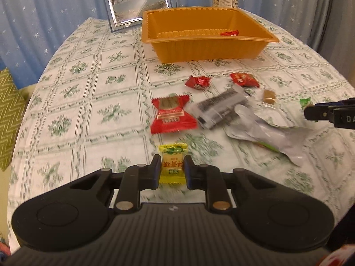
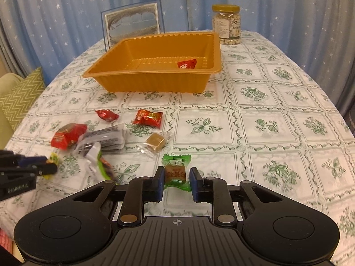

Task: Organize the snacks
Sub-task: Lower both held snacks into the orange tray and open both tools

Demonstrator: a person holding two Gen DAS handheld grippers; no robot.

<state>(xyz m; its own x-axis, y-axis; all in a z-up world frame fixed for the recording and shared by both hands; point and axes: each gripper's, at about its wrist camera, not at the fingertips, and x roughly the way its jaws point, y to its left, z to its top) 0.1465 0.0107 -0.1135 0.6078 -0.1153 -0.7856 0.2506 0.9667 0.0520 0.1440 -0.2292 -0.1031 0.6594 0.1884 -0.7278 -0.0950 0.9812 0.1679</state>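
**A:** What's being held by each tool here?

**B:** A yellow candy [image 1: 172, 167] is pinched in the left tool [image 1: 172, 170], with both pads pressed on the wrapper's sides. In the right tool [image 2: 176, 181] a green candy [image 2: 176, 173] sits between the narrow jaws; the left pad is seen against it, while a thin gap seems to be left at the right pad, so a firm grip can't be confirmed there.

**A:** And where's everything supposed to go?

**B:** An orange tray [image 2: 155, 82] is set toward the far end of the surface [image 2: 277, 115], which is covered with a green-flowered cloth. One red candy [image 2: 187, 63] is already lying inside it, near the right end.

**A:** What's left out on the cloth?

**B:** Quite a bit, all grouped between the tray and the tools. A big red packet [image 1: 172, 114] is seen beside a grey packet [image 1: 221, 107]. Two smaller red candies [image 1: 197, 82] [image 1: 244, 79] are laid closer to the tray. A brown caramel [image 2: 155, 143] in clear wrap is found just beyond the green candy, and a crumpled clear wrapper [image 1: 261, 130] is spread near the grey packet.

**A:** Anything behind the tray?

**B:** A picture frame [image 2: 133, 24] is propped upright, and a jar of nuts [image 2: 226, 24] with a yellow lid is stood at the far edge. Blue starry curtains [image 2: 66, 11] are hung behind.
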